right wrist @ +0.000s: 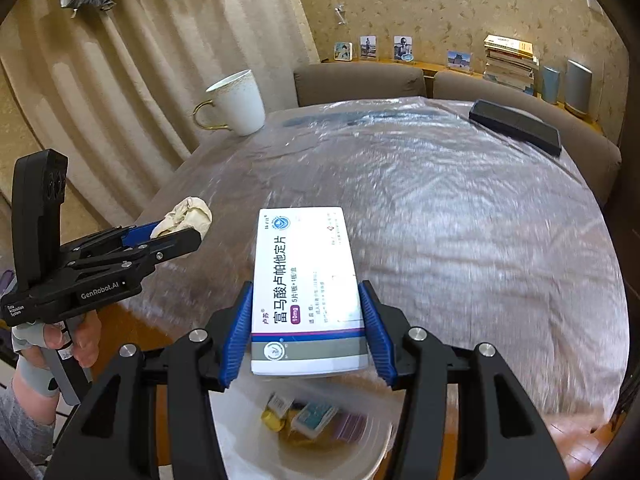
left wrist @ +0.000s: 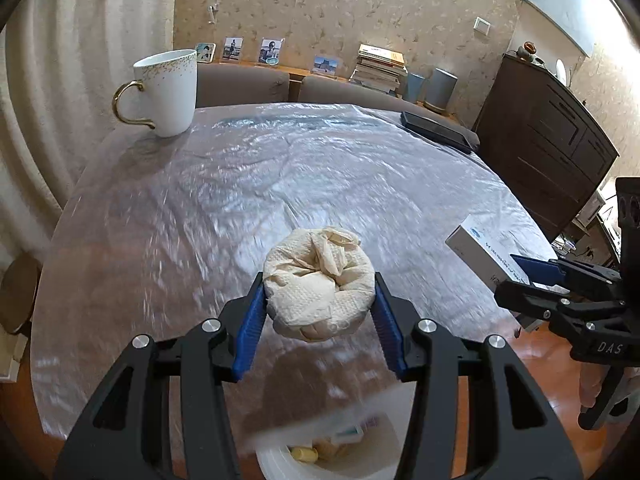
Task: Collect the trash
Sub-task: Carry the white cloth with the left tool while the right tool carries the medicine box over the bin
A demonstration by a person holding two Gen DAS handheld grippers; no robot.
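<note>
My left gripper (left wrist: 320, 300) is shut on a crumpled cream paper napkin (left wrist: 320, 280), held above the near edge of the plastic-covered table (left wrist: 280, 168). The same napkin (right wrist: 186, 216) and left gripper (right wrist: 176, 236) show at the left of the right wrist view. My right gripper (right wrist: 306, 320) is shut on a white medicine box (right wrist: 306, 288) with printed text, its blue pads pressing both long sides. That box (left wrist: 486, 250) and right gripper (left wrist: 532, 276) appear at the right edge of the left wrist view. Below both grippers sits a white bin (right wrist: 248, 432) holding small wrappers and packets.
A white mug (left wrist: 168, 92) with a gold handle stands at the table's far left corner. A black phone (left wrist: 436, 130) lies at the far right. Chairs, books and photo frames line the back wall; a dark cabinet (left wrist: 548, 140) stands to the right. A person's hand (right wrist: 76, 344) grips the left handle.
</note>
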